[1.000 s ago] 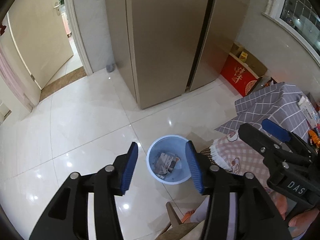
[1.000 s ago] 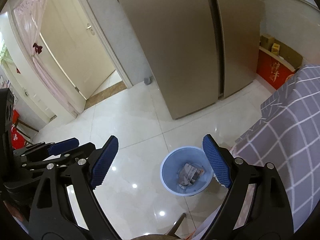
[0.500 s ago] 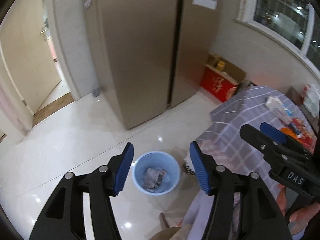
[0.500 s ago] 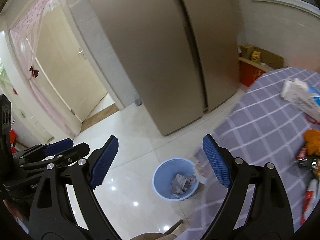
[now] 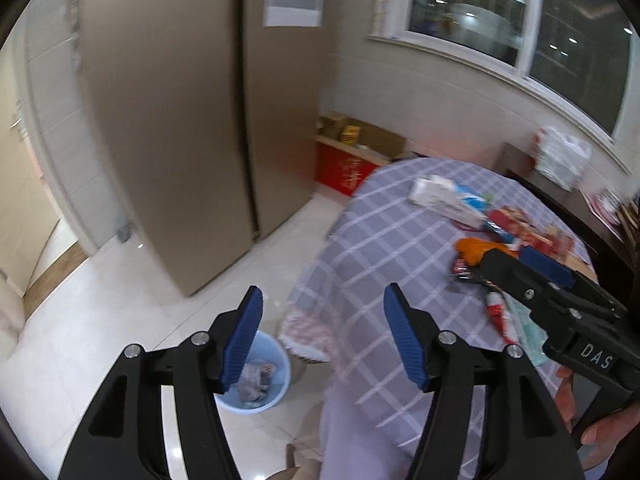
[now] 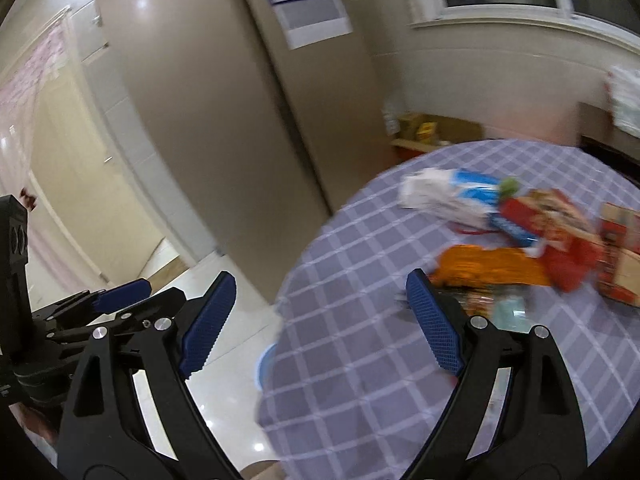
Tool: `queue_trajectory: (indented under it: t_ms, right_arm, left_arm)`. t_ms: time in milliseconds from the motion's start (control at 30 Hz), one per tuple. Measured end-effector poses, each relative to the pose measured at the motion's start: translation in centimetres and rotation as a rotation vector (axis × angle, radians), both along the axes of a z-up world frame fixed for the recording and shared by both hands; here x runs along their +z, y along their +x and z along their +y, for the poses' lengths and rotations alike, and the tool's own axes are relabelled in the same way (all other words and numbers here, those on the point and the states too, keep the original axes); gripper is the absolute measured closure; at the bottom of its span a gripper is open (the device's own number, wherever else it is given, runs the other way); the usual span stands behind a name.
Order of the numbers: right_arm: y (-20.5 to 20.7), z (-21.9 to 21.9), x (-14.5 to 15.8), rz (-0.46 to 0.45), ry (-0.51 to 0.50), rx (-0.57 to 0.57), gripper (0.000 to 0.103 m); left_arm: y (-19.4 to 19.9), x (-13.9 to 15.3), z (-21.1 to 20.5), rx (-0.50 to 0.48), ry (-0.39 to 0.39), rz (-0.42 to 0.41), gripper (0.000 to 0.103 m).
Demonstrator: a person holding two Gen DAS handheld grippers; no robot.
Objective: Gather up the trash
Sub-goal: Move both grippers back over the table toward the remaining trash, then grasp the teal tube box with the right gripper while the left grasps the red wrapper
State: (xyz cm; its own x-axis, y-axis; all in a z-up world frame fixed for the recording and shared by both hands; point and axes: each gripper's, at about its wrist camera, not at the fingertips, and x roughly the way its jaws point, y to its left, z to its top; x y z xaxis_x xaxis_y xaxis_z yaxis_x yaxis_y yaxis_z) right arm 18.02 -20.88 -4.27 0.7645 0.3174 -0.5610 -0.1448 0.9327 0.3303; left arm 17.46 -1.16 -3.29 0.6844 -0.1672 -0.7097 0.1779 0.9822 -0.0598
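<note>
A light blue bin (image 5: 278, 364) stands on the floor by the table, crumpled paper (image 5: 256, 378) in it; only its rim (image 6: 264, 362) shows in the right wrist view. Wrappers lie on the grey checked tablecloth (image 5: 372, 240): a white and blue packet (image 5: 444, 200) (image 6: 448, 192), an orange wrapper (image 5: 474, 250) (image 6: 488, 266), red packets (image 6: 560, 236). My left gripper (image 5: 323, 300) (image 6: 140, 298) hangs over the table's edge, its jaws opening with nothing between them. My right gripper (image 6: 320, 280) (image 5: 516, 260) is open and empty, just short of the orange wrapper.
A tall beige fridge (image 5: 180, 120) stands behind the bin, with a doorway to its left. A red box (image 5: 344, 168) and cartons sit against the wall under the window. A white bag (image 5: 560, 156) rests on a dark cabinet. A hand (image 5: 600, 432) holds the right gripper.
Both views have swung up and to the right, from the bin on the floor to the table with the wrappers. The left jaws have widened. The right jaws stay wide.
</note>
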Motion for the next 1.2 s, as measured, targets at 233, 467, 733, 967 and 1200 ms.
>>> queue_trajectory:
  t_ms: [233,467,733,967,1200]
  right_arm:
    - [-1.5,-6.0,-1.2,0.032,-0.025,-0.151,0.017]
    - [-2.1,-10.0,-4.1,0.108,-0.050,-0.234,0.017]
    - [-0.9,-10.8,-8.4,0.228,-0.128,-0.247,0.017]
    - [-0.2,-10.5,-8.9,0.244,-0.204,-0.238,0.064]
    - [-0.9,-10.6,-8.3,0.227,-0.146,-0.201,0.091]
  left_arm:
    - [0.1,-0.5,-5.6,-0.136,-0.007,0.016,0.040]
    - [0.3,-2.9,-9.3,-0.212,-0.015,0.086,0.040]
    - [0.7,-5.8,-11.5,-0.246,-0.002,0.168,0.040]
    - [1.1,-7.0,-12.1,-0.256,-0.005,0.208,0.039]
    - [1.0,-7.0,-13.8,-0.301,-0.017,0.212,0.034]
